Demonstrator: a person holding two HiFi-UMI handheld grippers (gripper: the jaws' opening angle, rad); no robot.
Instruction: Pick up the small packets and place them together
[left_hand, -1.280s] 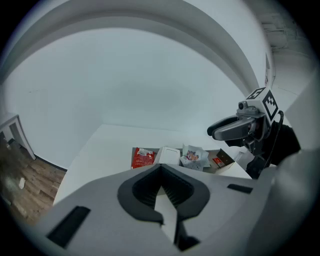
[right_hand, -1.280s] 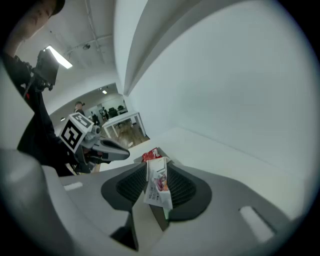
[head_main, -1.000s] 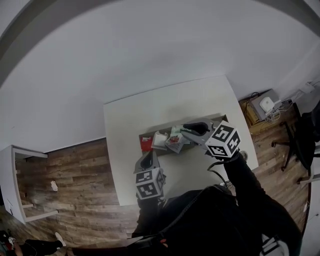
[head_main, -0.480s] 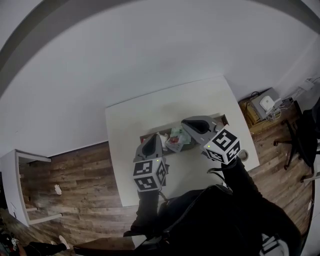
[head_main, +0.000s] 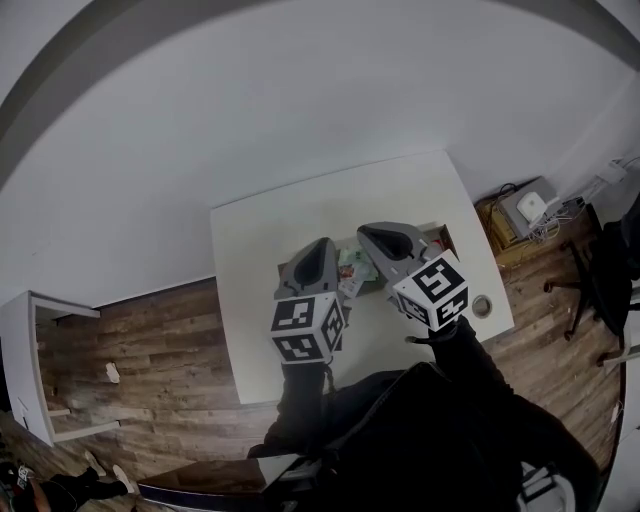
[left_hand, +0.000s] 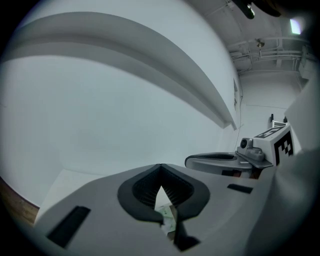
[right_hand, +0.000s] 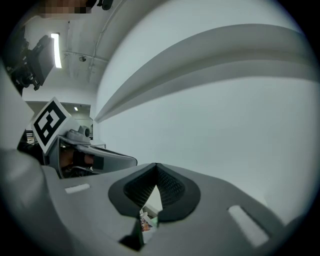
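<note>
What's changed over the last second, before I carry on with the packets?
Both the left gripper and the right gripper rose from the table toward the camera and now hang over the packets. The right gripper's fingers have shut; whether they pinch a packet is unclear. Table and visible packets stayed put.

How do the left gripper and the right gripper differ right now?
In the head view the left gripper sits left of the packets, the right gripper to their right. Below the left gripper's closed tips a green-and-white packet shows; below the right gripper's, a red-printed packet. Both are shut, tips meeting; whether either grips a packet is unclear.
</note>
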